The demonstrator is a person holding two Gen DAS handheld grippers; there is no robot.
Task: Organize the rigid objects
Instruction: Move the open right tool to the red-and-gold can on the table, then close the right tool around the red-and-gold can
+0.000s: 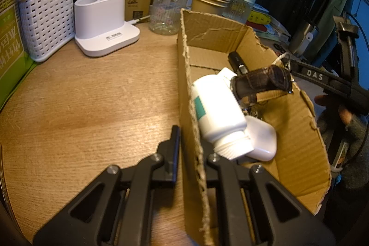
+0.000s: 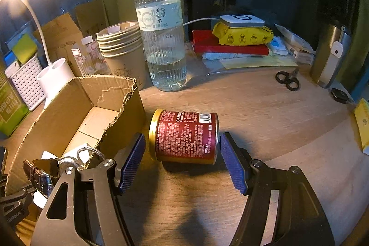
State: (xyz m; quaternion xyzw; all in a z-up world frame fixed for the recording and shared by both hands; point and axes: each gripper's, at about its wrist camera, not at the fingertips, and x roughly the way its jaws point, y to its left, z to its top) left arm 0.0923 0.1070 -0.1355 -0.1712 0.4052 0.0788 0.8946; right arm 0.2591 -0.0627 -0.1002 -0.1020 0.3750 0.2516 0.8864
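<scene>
An open cardboard box (image 1: 297, 142) on the wooden desk holds a white pill bottle (image 1: 219, 112), a white earbud case (image 1: 263, 142), a brown watch strap (image 1: 260, 83) and a black stick (image 1: 237, 61). My left gripper (image 1: 191, 146) is shut on the box's near wall (image 1: 189, 121), one finger outside and one inside. A red can (image 2: 184, 136) lies on its side on the desk right of the box (image 2: 60, 112). My right gripper (image 2: 182, 153) is open, its blue pads (image 2: 132, 160) on either side of the can, apart from it.
A water bottle (image 2: 161, 38), stacked paper cups (image 2: 122, 47), a clear jar (image 1: 168, 10), a white lamp base (image 1: 103, 22) and a white basket (image 1: 46, 17) line the back. Scissors (image 2: 288, 80), a metal flask (image 2: 329, 57) and a book pile (image 2: 230, 45) stand back right.
</scene>
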